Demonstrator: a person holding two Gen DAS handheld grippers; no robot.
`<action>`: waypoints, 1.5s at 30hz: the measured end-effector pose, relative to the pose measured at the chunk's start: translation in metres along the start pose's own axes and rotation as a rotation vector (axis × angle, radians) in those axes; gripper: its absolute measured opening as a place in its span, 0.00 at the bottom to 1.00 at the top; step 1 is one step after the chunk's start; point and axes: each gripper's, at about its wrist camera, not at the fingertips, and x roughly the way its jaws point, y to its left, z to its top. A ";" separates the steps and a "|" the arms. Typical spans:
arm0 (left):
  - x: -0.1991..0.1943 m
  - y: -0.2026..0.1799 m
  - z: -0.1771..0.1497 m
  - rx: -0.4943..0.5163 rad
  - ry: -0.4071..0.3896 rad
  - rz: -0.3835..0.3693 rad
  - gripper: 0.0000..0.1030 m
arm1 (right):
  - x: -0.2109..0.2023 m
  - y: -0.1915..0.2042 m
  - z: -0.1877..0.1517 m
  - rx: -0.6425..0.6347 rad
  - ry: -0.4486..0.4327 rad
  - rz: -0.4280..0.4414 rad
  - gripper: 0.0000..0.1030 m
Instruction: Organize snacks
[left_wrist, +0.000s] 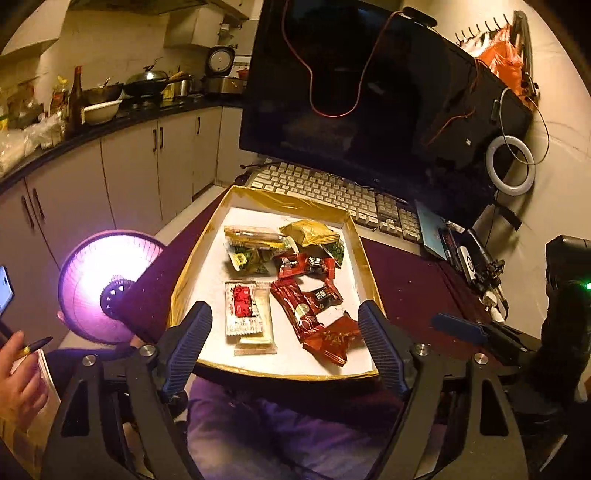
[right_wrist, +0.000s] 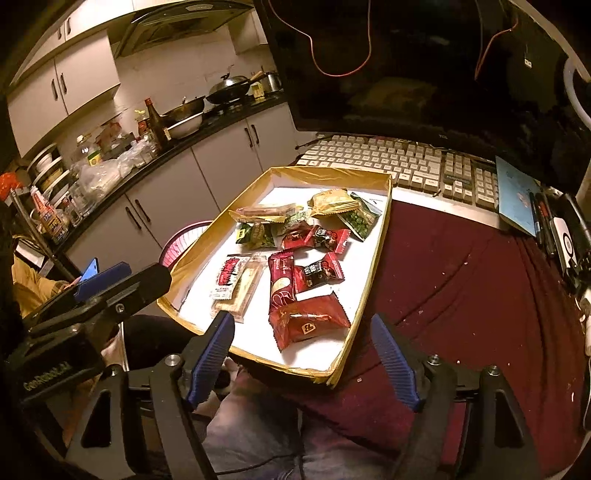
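A: Describe the snacks and where they are.

B: The snacks (right_wrist: 295, 254) lie in a shallow box (right_wrist: 369, 291) with gold walls and a white floor, resting on the maroon tablecloth (right_wrist: 461, 280) just near of the keyboard (right_wrist: 388, 158). Red wrappers (left_wrist: 314, 306) occupy the near right; a white-and-red packet (left_wrist: 243, 306) over a clear bar sits near left; green and yellow packs (left_wrist: 288, 243) cluster at the far end. Several packets overlap.

A: State of the claws?

B: The left gripper (left_wrist: 284, 339) stands spread wide, nothing between its blue pads, hovering over the box's near edge. The right gripper (right_wrist: 306, 350) likewise stands apart and holds nothing.
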 end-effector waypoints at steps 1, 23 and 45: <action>-0.002 -0.001 0.000 0.011 -0.009 0.016 0.79 | 0.000 0.001 0.000 -0.006 0.001 -0.004 0.77; 0.007 0.011 -0.002 -0.001 -0.002 0.100 0.79 | -0.004 0.002 0.002 -0.033 -0.025 -0.059 0.77; 0.007 0.015 -0.004 -0.012 -0.007 0.148 0.79 | 0.004 0.004 0.003 -0.038 -0.012 -0.050 0.77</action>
